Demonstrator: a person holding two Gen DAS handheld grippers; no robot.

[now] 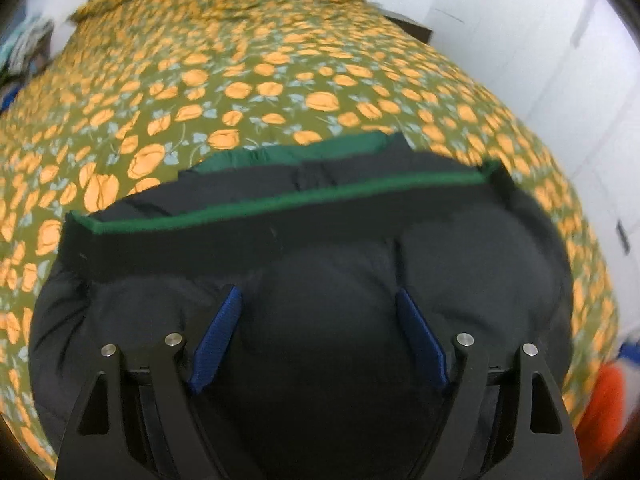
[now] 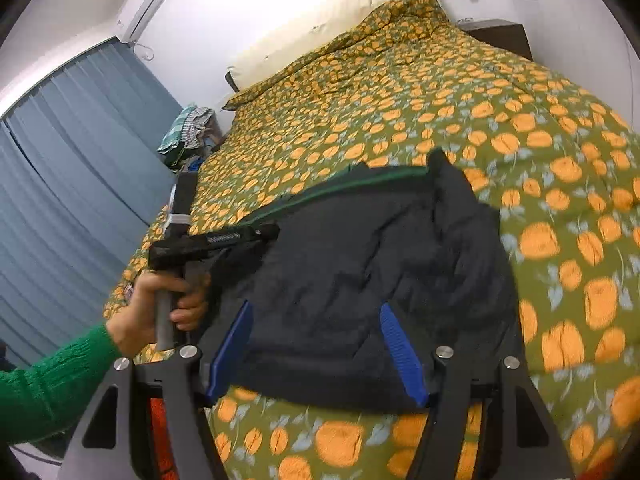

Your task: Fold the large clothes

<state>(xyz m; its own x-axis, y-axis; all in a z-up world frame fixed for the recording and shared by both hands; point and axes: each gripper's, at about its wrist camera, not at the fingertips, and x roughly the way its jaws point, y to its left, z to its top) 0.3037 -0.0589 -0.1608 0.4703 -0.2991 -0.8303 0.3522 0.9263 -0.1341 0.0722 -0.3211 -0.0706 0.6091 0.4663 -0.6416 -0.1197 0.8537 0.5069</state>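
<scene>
A dark navy padded jacket (image 2: 372, 264) with green trim (image 1: 280, 204) lies folded into a compact block on the bed. My left gripper (image 1: 318, 300) is open right above it, blue pads (image 1: 218, 340) spread over the dark fabric, empty. It also shows in the right wrist view (image 2: 216, 240), held by a hand in a green sleeve at the jacket's left edge. My right gripper (image 2: 316, 316) is open and empty over the jacket's near edge, blue pads (image 2: 400, 352) wide apart.
The bed is covered by a green quilt with orange flowers (image 2: 440, 96). A cream pillow (image 2: 328, 20) lies at the head. Blue curtains (image 2: 72, 168) hang on the left, with a clothes pile (image 2: 188, 128) beside the bed. White cupboards (image 1: 560, 60) stand on the right.
</scene>
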